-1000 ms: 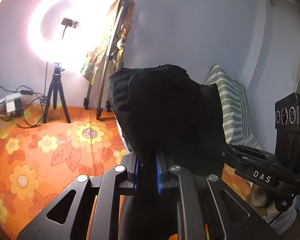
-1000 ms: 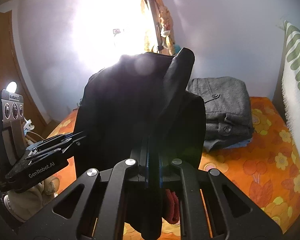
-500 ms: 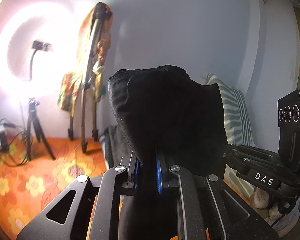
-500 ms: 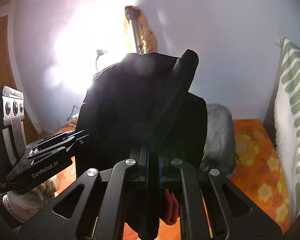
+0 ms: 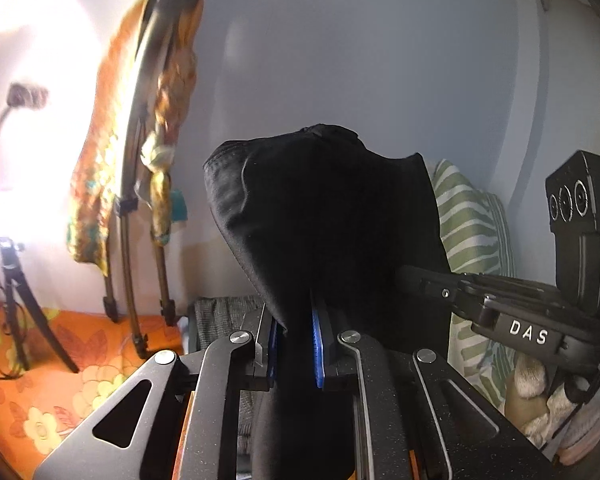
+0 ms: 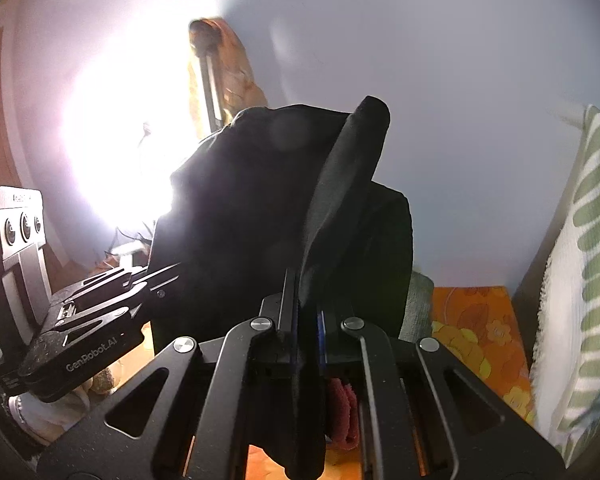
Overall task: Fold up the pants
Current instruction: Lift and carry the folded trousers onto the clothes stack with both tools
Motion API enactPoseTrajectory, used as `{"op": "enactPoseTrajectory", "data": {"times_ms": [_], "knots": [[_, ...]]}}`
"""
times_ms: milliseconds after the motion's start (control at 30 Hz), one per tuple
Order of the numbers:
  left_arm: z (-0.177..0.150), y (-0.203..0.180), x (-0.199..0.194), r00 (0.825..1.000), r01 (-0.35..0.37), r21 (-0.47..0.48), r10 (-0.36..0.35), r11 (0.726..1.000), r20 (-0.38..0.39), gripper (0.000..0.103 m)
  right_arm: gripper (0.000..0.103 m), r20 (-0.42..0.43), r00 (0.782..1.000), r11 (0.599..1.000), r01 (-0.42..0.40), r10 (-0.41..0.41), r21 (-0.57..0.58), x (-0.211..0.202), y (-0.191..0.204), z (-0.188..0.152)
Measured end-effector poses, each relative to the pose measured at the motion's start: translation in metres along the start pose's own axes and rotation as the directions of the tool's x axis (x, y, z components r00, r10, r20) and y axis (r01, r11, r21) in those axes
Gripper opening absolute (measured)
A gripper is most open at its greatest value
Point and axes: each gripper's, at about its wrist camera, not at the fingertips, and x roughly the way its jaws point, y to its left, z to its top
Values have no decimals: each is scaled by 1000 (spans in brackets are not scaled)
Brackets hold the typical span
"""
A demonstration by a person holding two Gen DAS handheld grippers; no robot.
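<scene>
two wrist views inside a small room with pale blue-grey walls. the black pants (image 5: 323,232) are held up in the air, bunched above both grippers and blocking the middle of each view. the left gripper (image 5: 296,348) is clamped narrow on a fold of the pants, its blue pads pressed against the cloth, which hangs down between the fingers. the right gripper (image 6: 305,340) is likewise pinched shut on another fold of the pants (image 6: 284,208), with a stiff flap of cloth standing up above it. each gripper shows in the other's view, off to the side.

below lies a bed sheet (image 5: 60,384), orange with yellow flowers and red leaves; in the right view a patch of the sheet (image 6: 475,332) shows at lower right. a grey folded garment (image 5: 224,316) lies on the sheet behind the pants. a green-and-white striped pillow (image 5: 471,228) leans against the wall on the right. a tripod (image 5: 136,208) draped with an orange patterned cloth (image 5: 96,184) stands at the back. a ring light (image 5: 28,120) glares white at far left, washing out the wall. a small red cloth (image 6: 341,412) shows under the right gripper.
</scene>
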Motion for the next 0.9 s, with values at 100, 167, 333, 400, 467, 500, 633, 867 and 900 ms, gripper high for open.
{"op": "enactPoseTrajectory", "data": {"times_ms": [100, 167, 333, 400, 467, 500, 633, 867, 900], "knots": [[-7, 7, 26, 999, -2, -22, 1, 1000, -34, 11, 8, -42, 999, 1000, -2, 3, 13, 22, -17, 1], [-14, 11, 47, 998, -15, -22, 13, 1000, -62, 11, 8, -69, 998, 999, -4, 6, 32, 41, -31, -3], [-25, 25, 100, 990, -72, -19, 69, 997, -121, 11, 8, -139, 990, 993, -3, 19, 116, 93, -70, -17], [-29, 30, 117, 986, -99, -14, 96, 995, -135, 12, 8, -156, 988, 989, 6, 18, 149, 112, -88, -23], [-32, 33, 128, 981, -128, -2, 127, 992, -145, 13, 11, -175, 985, 986, 36, -8, 161, 127, -102, -30], [-33, 34, 131, 979, -143, 7, 142, 990, -145, 14, 14, -181, 983, 985, 60, -30, 159, 134, -107, -32], [-34, 39, 138, 972, -188, 22, 189, 982, -137, 17, 24, -201, 972, 985, 143, -121, 96, 154, -108, -39], [-35, 55, 132, 959, -247, 30, 249, 969, -135, 17, 40, -197, 946, 962, 270, -258, 34, 158, -104, -39], [-35, 56, 129, 960, -246, 31, 248, 969, -132, 17, 40, -192, 944, 958, 282, -269, 44, 155, -105, -38]]}}
